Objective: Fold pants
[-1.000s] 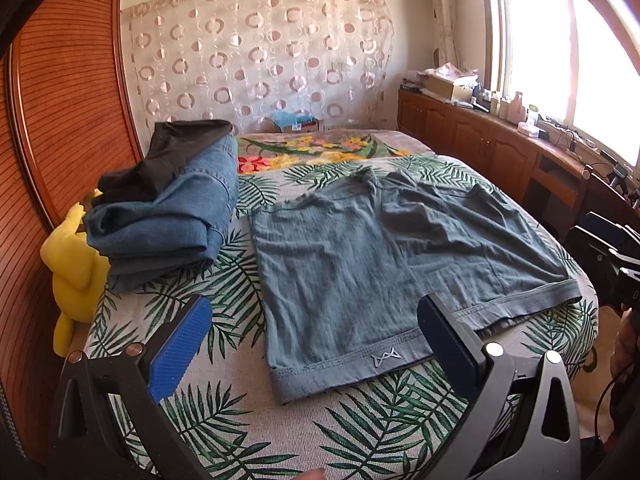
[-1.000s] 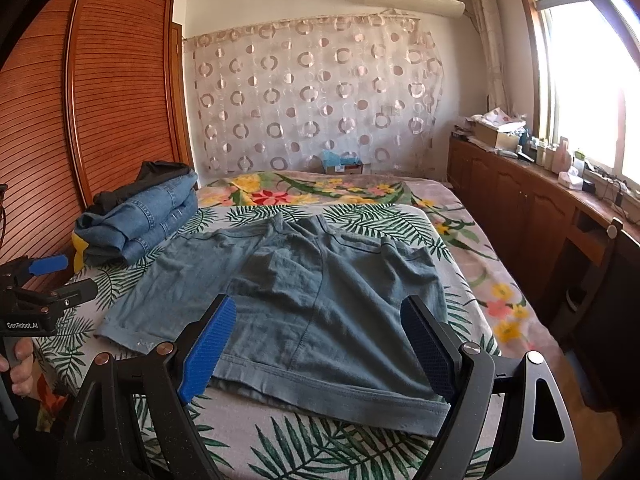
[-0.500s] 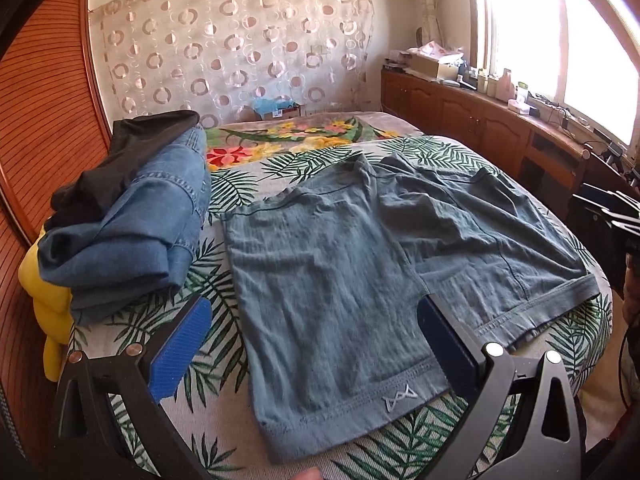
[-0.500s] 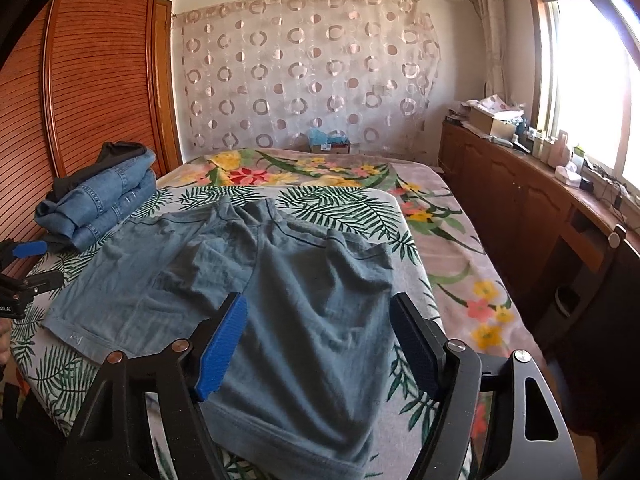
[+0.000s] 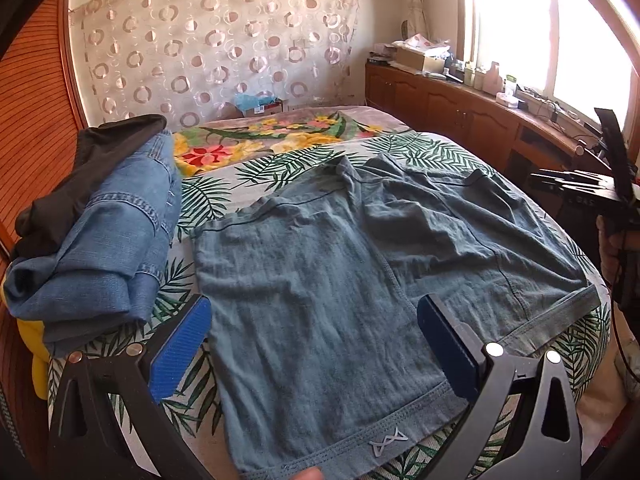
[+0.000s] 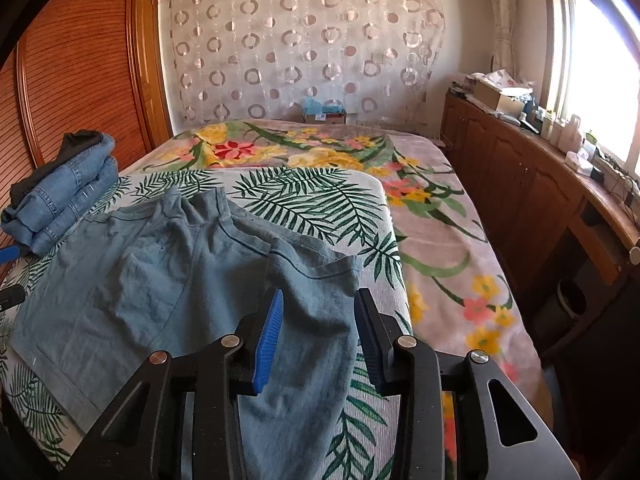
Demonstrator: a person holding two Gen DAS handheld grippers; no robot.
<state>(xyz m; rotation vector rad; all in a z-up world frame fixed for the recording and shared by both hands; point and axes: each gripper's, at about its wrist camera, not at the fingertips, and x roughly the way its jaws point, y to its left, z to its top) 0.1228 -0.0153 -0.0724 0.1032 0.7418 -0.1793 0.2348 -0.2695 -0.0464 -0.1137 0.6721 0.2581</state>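
While the shorts (image 5: 360, 280) lie spread flat on the bed (image 6: 440, 248) beside my folded jeans (image 5: 100, 248), my left gripper (image 5: 316, 344) hovers spread wide over one leg hem and my right gripper (image 6: 318, 336) sits half-closed, not clamped, around the other.

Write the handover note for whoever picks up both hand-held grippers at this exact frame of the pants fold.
Left hand-held gripper: jaws wide open, holding nothing, poised over the near leg hem of the grey-blue shorts.
Right hand-held gripper: jaws open but fairly close together, straddling the shorts' right-hand edge; no pinch visible.
Shorts lie spread flat, somewhat wrinkled, on the palm-leaf sheet on the bed. A stack of folded jeans sits to the left of the shorts.
Done: shorts laid out. No fold made.
Left: grip the fabric, make every fold, probably then add the shorts to the stack.
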